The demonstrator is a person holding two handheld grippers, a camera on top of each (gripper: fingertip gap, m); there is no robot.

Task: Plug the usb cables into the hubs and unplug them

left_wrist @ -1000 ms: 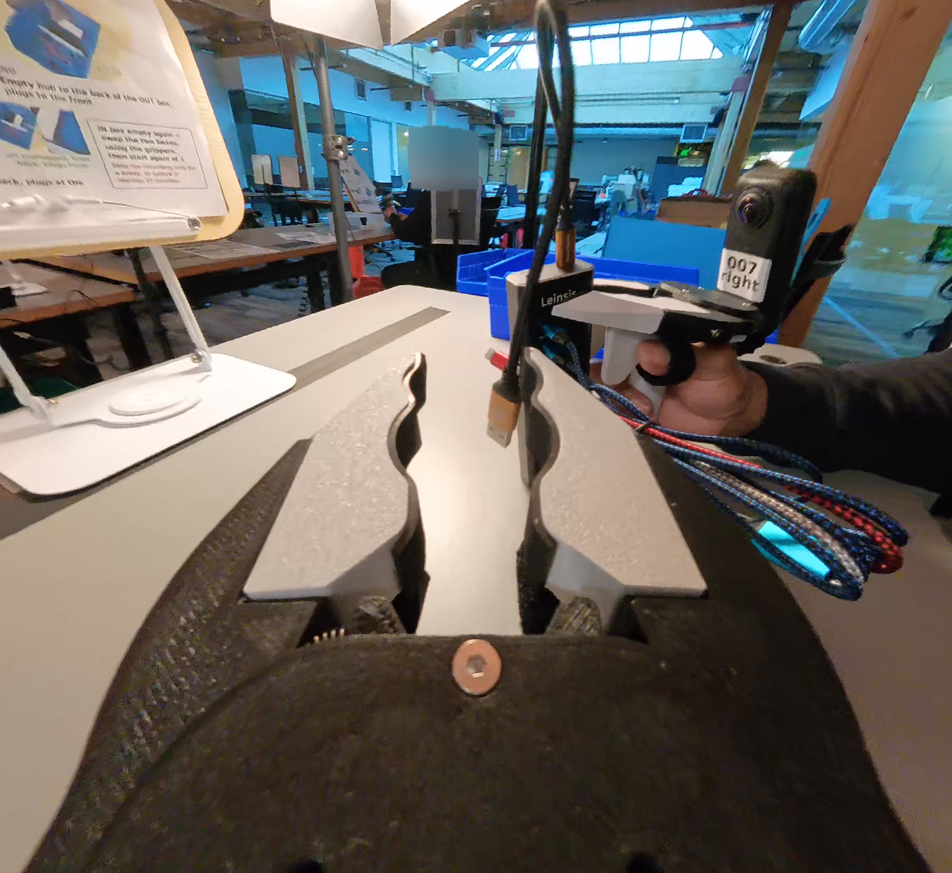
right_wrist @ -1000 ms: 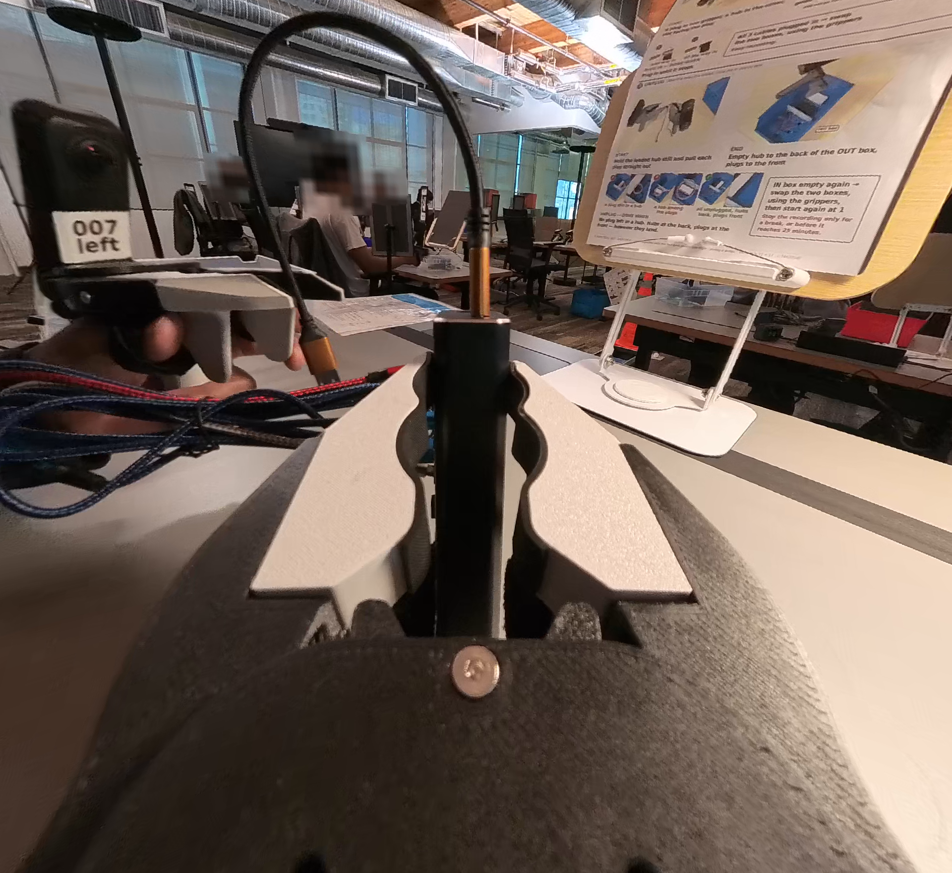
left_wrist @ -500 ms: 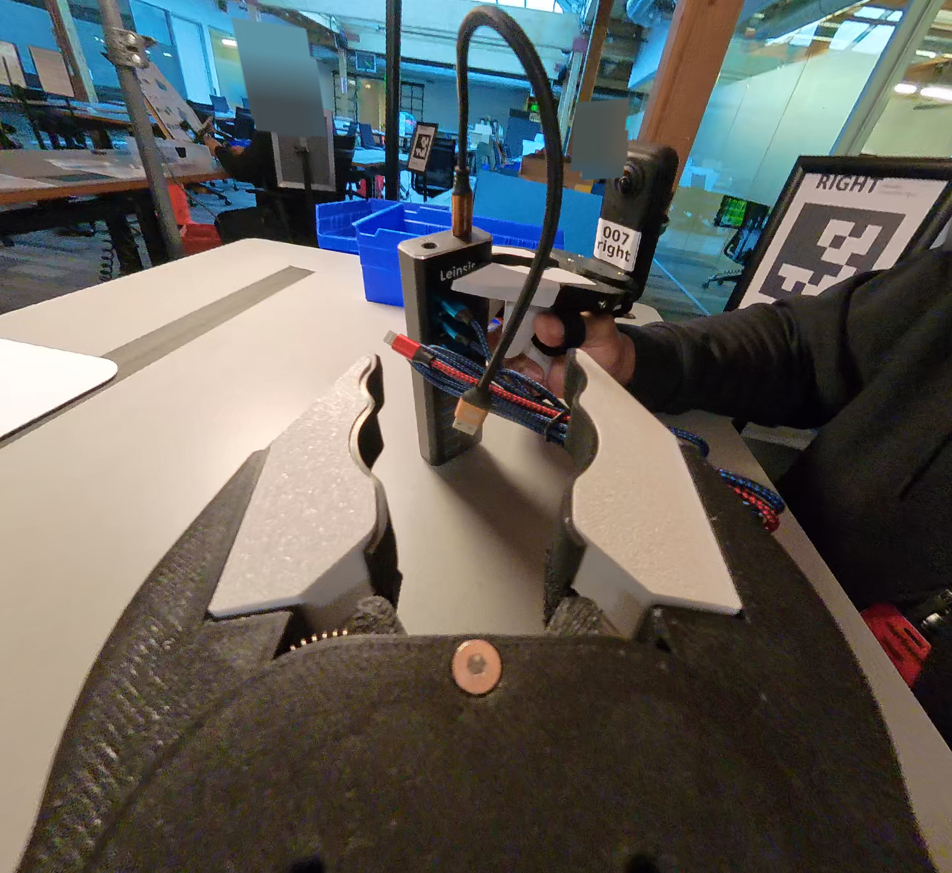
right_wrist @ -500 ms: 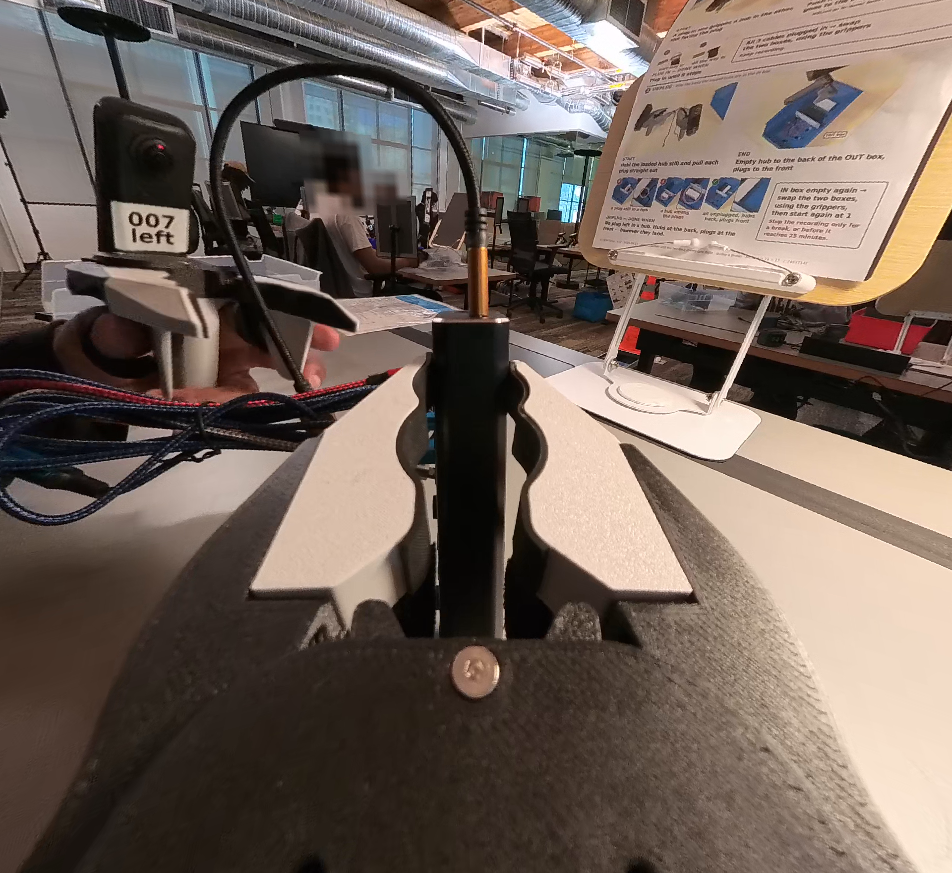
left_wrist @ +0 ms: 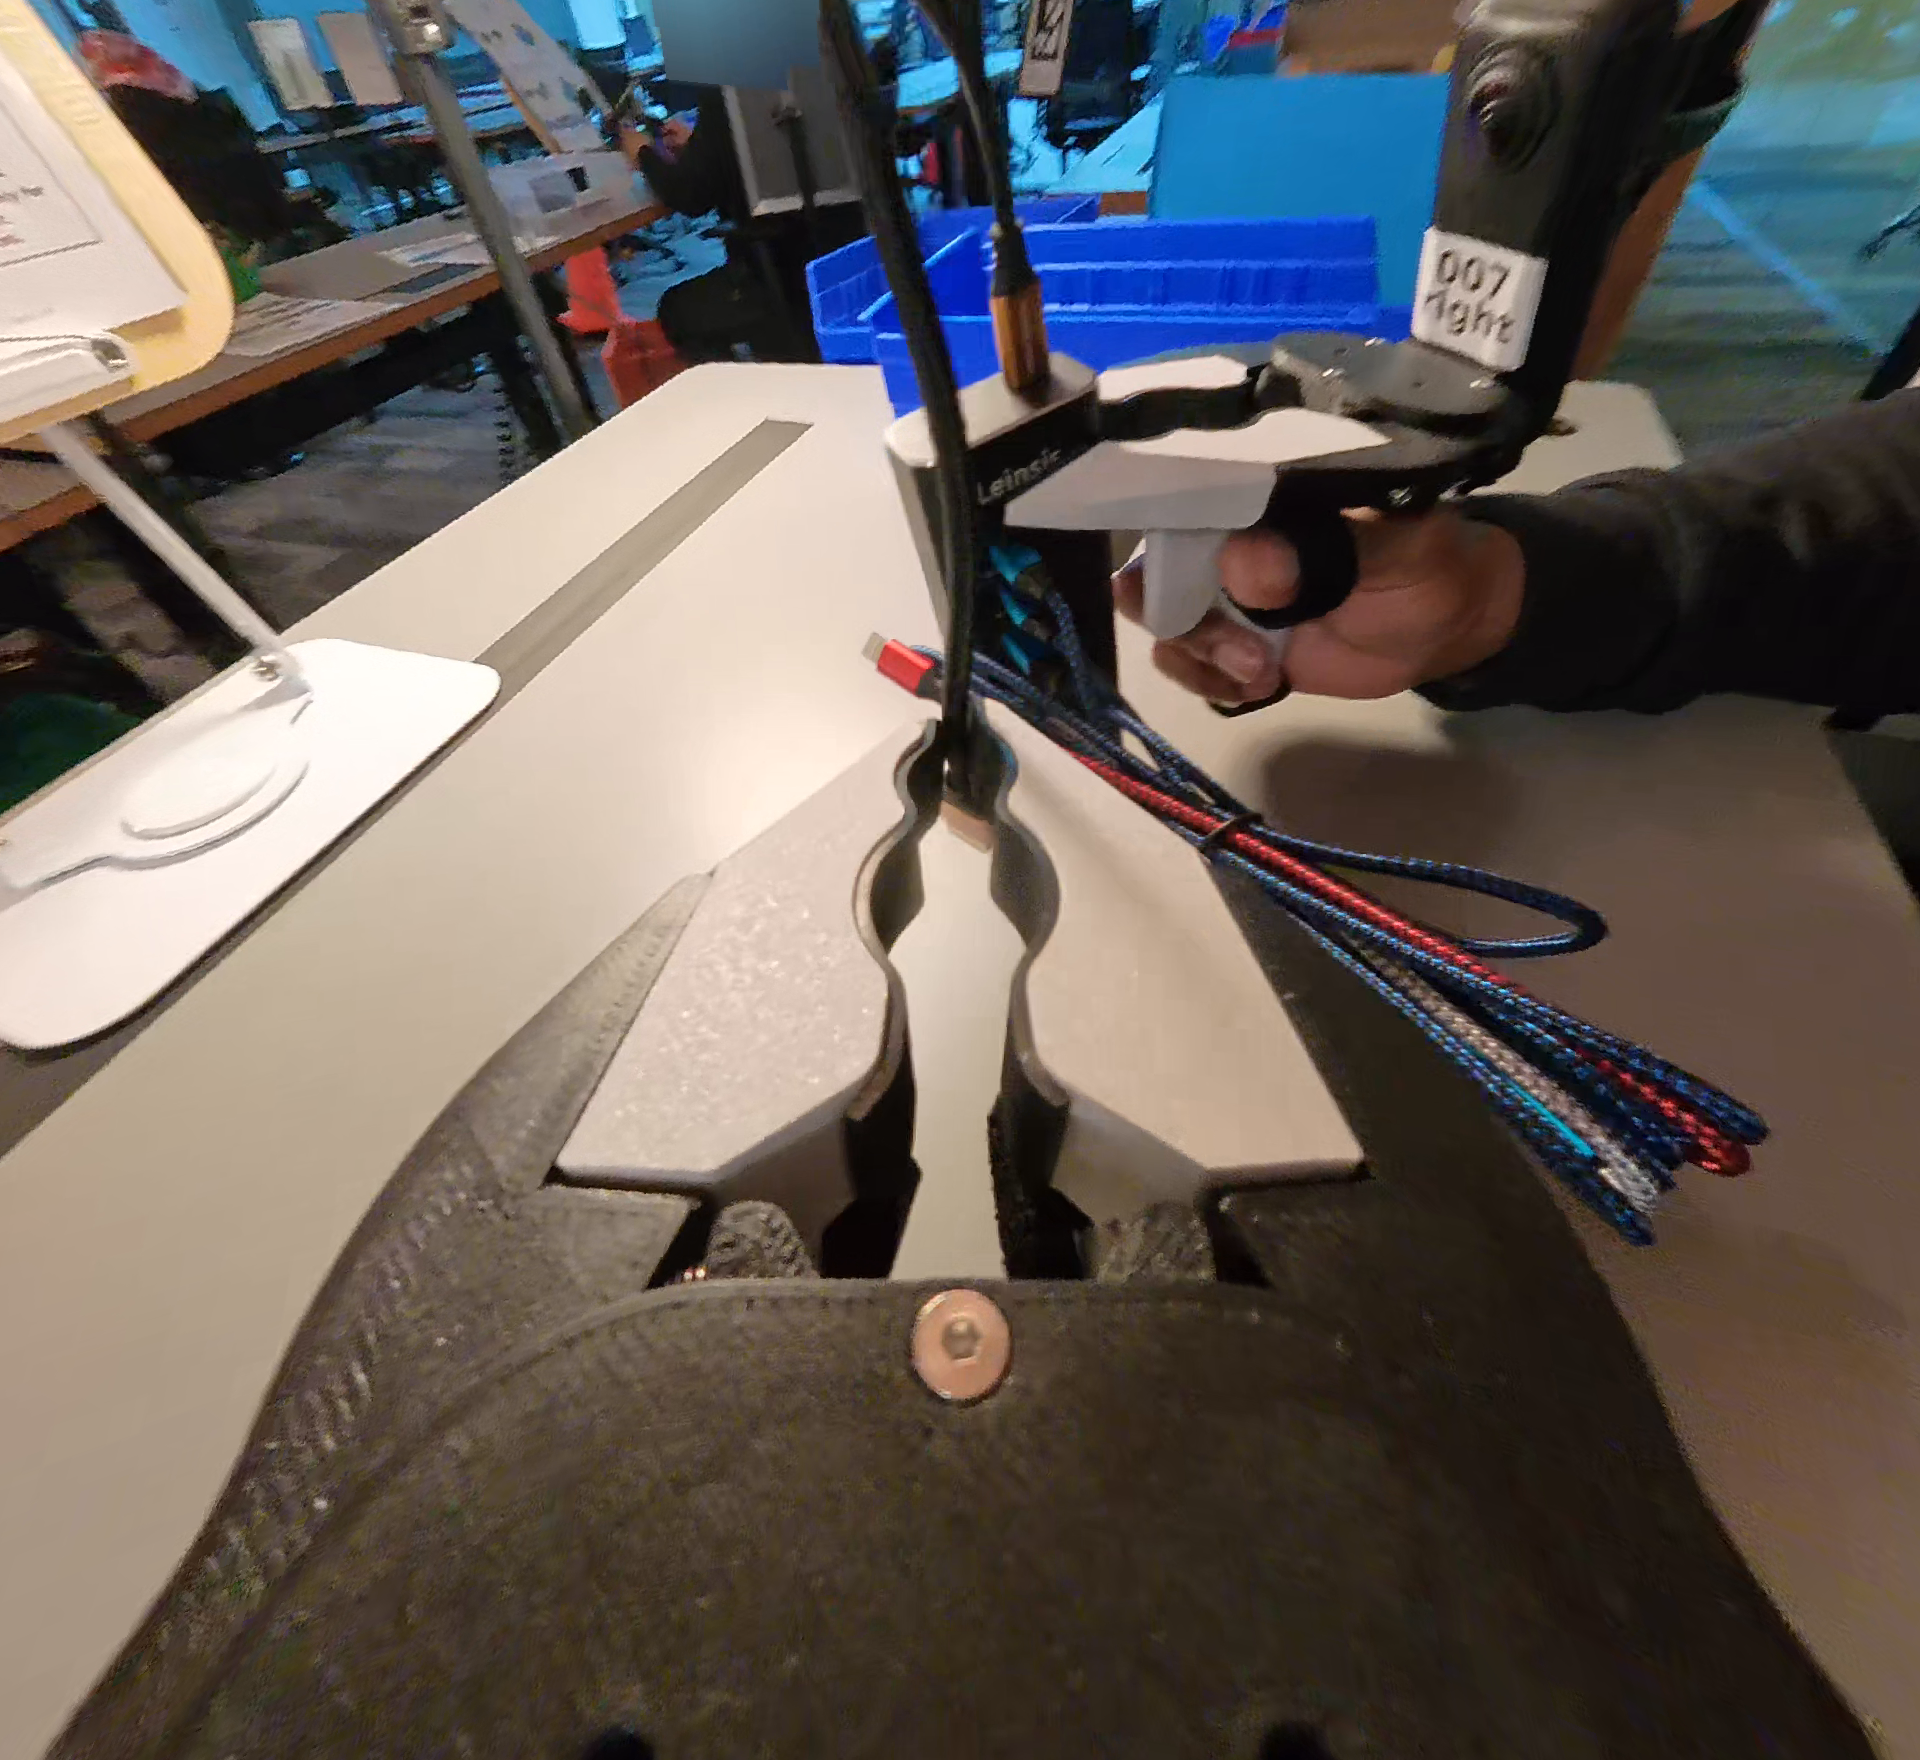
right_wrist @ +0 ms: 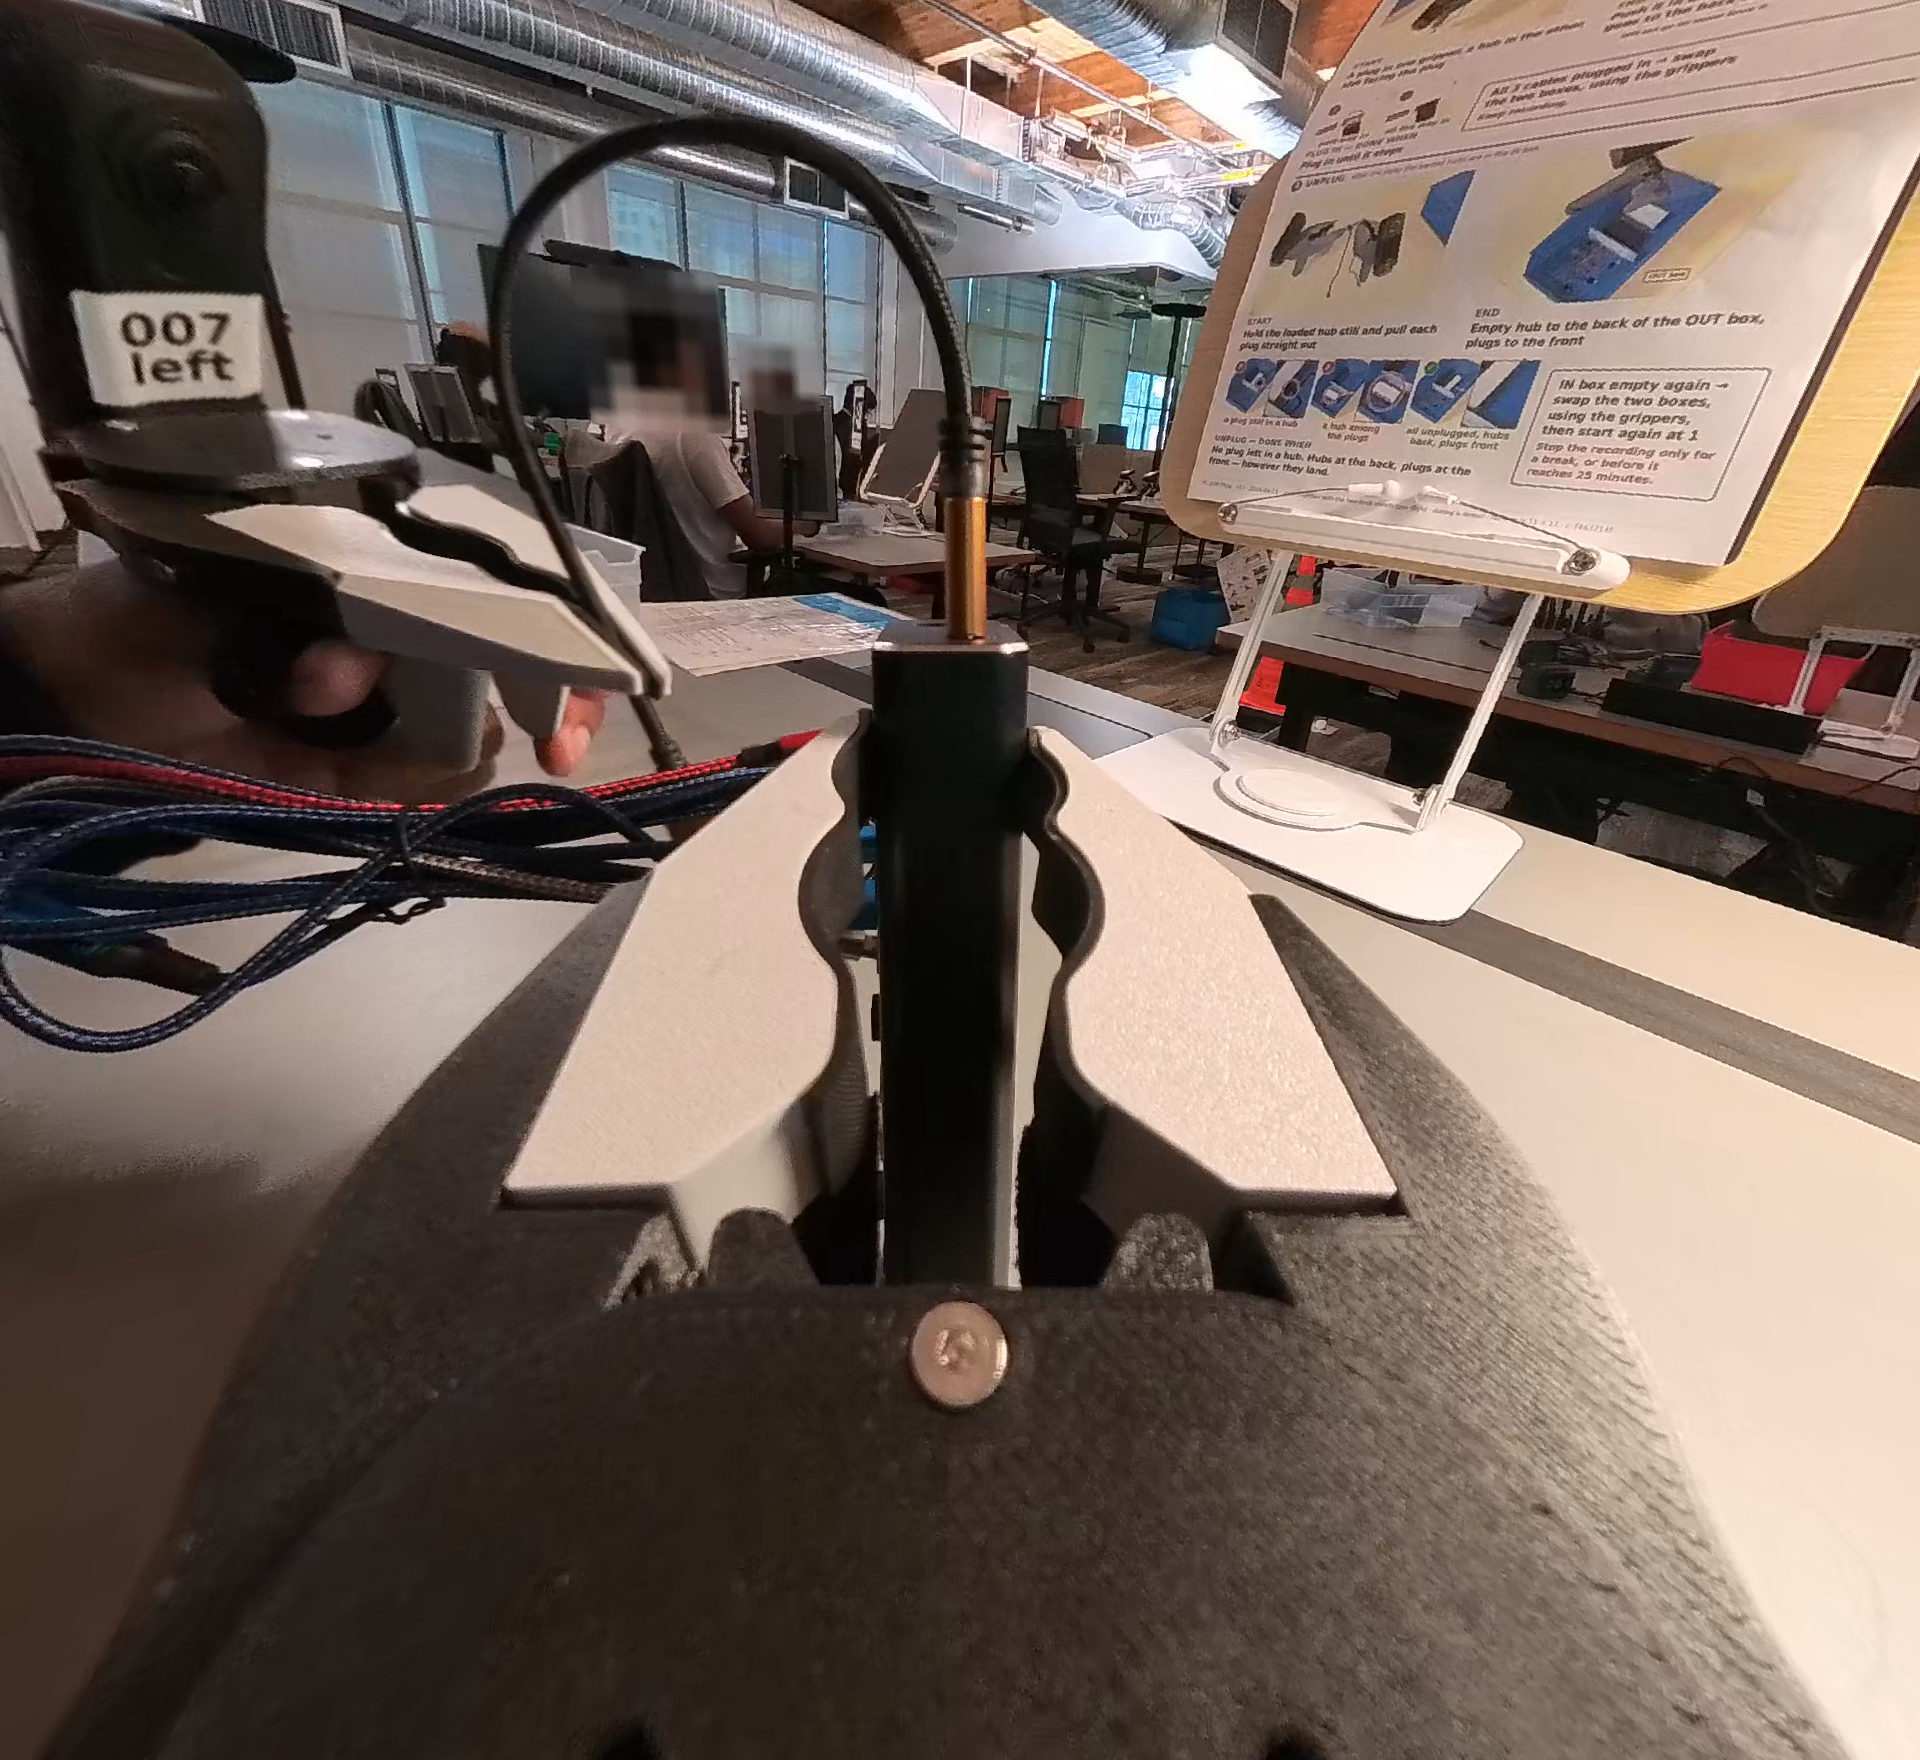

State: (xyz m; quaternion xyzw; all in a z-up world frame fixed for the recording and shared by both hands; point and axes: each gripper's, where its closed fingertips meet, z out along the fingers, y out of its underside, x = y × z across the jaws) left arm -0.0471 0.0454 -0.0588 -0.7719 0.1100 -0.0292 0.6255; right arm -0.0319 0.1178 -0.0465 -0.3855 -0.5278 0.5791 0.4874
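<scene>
My right gripper (right_wrist: pixel 945 760) is shut on a black USB hub (right_wrist: pixel 945 931) and holds it upright on the table; both also show in the left wrist view, the gripper (left_wrist: pixel 1049 463) and the hub (left_wrist: pixel 997 443). A black cable (right_wrist: pixel 727 141) with a gold connector (right_wrist: pixel 966 557) is plugged into the hub's top and loops over and down. My left gripper (left_wrist: pixel 958 765) is shut on the plug (left_wrist: pixel 971 827) at the cable's free end. A bundle of blue and red braided cables (left_wrist: pixel 1351 941) hangs from the hub's side ports and lies on the table.
A white document stand (left_wrist: pixel 229 775) with an instruction sheet (right_wrist: pixel 1538 235) stands on the grey table (left_wrist: pixel 675 692). Blue bins (left_wrist: pixel 1164 297) sit at the table's far edge. A loose red plug (left_wrist: pixel 902 663) sticks out by the hub. People sit at desks beyond. One gripper's finger ends stand about 8 cm off the other's.
My left gripper was open beside the dangling plug; it has moved in and closed on the plug. The right gripper still holds the hub upright.
</scene>
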